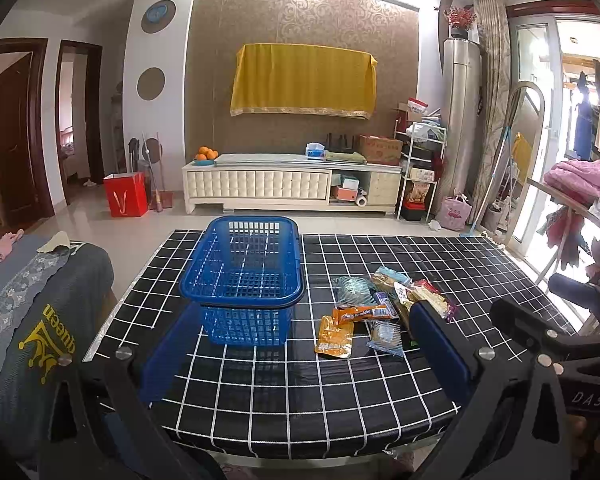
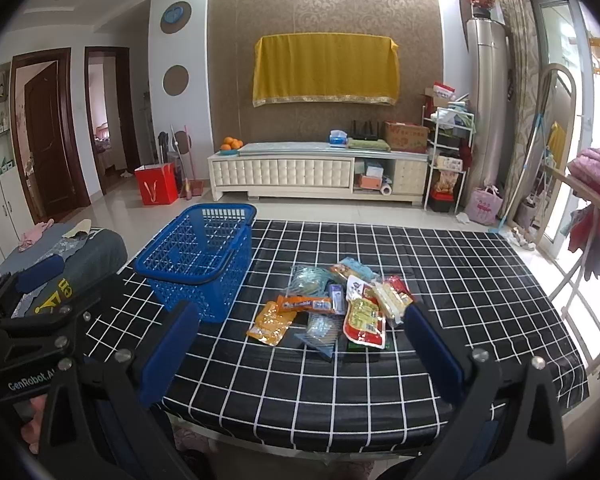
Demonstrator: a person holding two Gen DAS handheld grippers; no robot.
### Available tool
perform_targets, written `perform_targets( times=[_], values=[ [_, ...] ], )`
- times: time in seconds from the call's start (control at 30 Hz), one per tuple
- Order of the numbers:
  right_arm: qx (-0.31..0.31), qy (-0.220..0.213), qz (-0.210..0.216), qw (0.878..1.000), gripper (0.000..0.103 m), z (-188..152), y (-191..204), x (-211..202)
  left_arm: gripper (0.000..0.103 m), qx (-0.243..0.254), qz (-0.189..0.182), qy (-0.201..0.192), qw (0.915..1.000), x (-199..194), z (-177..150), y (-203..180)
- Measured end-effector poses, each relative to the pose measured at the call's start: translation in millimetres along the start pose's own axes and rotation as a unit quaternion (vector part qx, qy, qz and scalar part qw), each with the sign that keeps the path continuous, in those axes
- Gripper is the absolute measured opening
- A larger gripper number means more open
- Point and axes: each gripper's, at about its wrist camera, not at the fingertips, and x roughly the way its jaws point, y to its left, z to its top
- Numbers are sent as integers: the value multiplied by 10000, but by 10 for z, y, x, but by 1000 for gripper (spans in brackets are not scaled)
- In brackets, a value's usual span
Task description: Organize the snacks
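We see bare tablecloth (image 2: pixel 300 392) in front: free approach. Obstacles: blue basket (image 2: pixel 200 256) at left, snack pile (image 2: pixel 332 300) at ctr, narrow gap btwn them.

The word "queen", printed in yellow beside a crown emblem, is seen upside down on a dark cushion cover (image 1: pixel 46 332) left of the surface. "DAS" is read in pale letters on the black body of the right hand-held gripper (image 1: pixel 588 398), and "GenRobot.A", cut off at its end, on the left hand-held gripper (image 2: pixel 30 380). Print on the snack packets (image 2: pixel 332 308) is too small to be read.
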Motion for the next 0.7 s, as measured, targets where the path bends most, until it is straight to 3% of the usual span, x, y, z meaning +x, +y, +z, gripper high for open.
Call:
perform_targets(
  times=[0.37,0.7],
  values=[
    [-2,-7,-36,10000,103,16,-30,-24,103,26,-68,24,10000,15,53,-46],
    [47,80,-121,9999,103,180,-232,139,103,84,-206,163,9996,312,241,-191]
  ],
)
